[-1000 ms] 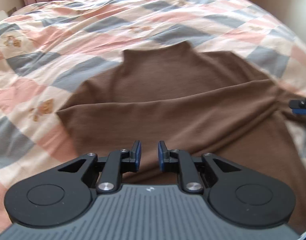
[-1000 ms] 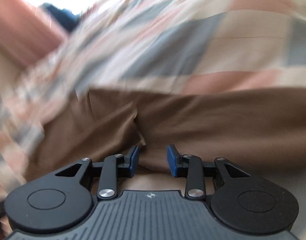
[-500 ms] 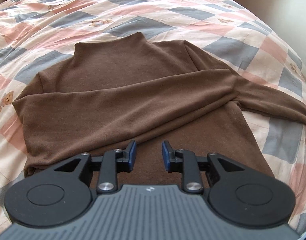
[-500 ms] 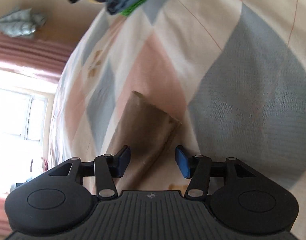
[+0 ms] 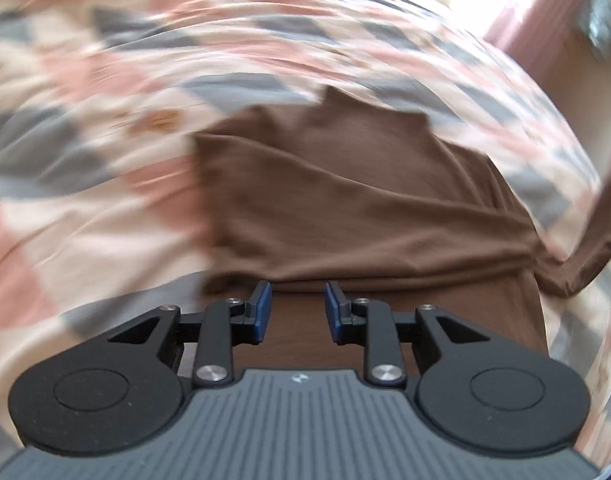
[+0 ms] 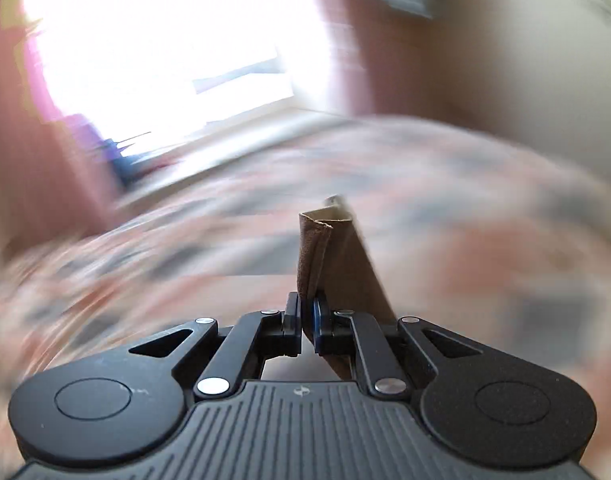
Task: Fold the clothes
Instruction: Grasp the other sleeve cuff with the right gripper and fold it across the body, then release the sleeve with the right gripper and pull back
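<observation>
Between pads of my right claw: brown sleeve, pinched as jaws close, cuff pointing away. Left claw open, empty, above sweater on bed. Sleeve goes left, across body.

Daylight from a blown-out window; both fisheye views heavily motion-blurred.

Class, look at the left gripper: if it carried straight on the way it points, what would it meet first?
Most likely the brown sweater lying on the bed: the open left gripper points down at its folded body, though blur leaves depth unclear.
</observation>
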A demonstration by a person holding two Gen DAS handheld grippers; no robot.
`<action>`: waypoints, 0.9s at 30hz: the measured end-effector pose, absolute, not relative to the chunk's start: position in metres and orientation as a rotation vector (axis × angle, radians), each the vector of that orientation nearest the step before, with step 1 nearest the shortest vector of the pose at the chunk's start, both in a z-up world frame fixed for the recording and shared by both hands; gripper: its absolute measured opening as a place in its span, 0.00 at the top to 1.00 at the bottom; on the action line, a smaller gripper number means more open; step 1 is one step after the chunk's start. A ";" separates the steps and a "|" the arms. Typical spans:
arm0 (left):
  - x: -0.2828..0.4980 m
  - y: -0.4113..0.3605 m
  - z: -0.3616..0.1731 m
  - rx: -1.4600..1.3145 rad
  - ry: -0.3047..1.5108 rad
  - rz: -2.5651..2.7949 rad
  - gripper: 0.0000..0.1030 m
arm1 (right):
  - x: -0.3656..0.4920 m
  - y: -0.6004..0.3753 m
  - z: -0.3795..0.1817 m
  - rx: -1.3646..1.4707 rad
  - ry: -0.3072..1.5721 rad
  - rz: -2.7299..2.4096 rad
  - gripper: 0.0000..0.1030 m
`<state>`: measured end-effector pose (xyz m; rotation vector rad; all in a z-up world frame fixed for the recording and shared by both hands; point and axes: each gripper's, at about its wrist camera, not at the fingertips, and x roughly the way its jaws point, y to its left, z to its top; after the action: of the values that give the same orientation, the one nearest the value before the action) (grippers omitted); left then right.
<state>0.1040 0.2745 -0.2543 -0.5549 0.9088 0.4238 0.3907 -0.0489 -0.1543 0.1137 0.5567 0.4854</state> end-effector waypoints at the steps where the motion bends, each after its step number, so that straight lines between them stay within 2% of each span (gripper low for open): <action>1: 0.093 0.285 -0.254 -0.577 0.901 0.443 0.77 | 0.373 -0.012 -0.152 0.053 0.524 0.585 0.91; 6: 0.037 0.333 -0.258 -0.668 0.870 0.525 0.77 | 0.259 0.133 -0.184 -0.198 0.485 0.997 0.91; 11: 0.004 0.367 -0.273 -0.790 0.850 0.536 0.77 | 0.179 0.202 -0.272 -0.421 0.720 1.143 0.90; 13: 0.002 0.374 -0.281 -0.856 0.839 0.501 0.75 | 0.168 0.207 -0.300 -0.488 0.822 1.135 0.73; 14: 0.005 0.377 -0.285 -0.886 0.831 0.478 0.74 | 0.163 0.204 -0.304 -0.497 0.838 1.129 0.68; 16: 0.015 0.379 -0.291 -0.951 0.805 0.432 0.72 | 0.155 0.186 -0.295 -0.472 0.811 1.126 0.30; 17: 0.022 0.379 -0.293 -0.986 0.787 0.408 0.71 | 0.156 0.176 -0.286 -0.453 0.803 1.130 0.27; 21: 0.058 0.380 -0.298 -1.069 0.723 0.347 0.65 | 0.164 0.136 -0.268 -0.445 0.823 1.093 0.27; 23: 0.081 0.380 -0.300 -1.020 0.740 0.351 0.58 | 0.178 0.120 -0.259 -0.439 0.836 1.034 0.28; 24: 0.092 0.379 -0.303 -0.993 0.762 0.357 0.58 | 0.187 0.108 -0.258 -0.430 0.835 0.991 0.29; 27: 0.118 0.376 -0.309 -0.924 0.814 0.341 0.71 | 0.215 0.073 -0.255 -0.430 0.802 0.824 0.35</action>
<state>0.1181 0.3756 -0.3091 -0.9243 0.8141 0.3406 0.2154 0.0732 -0.2552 -0.4296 0.8018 0.8242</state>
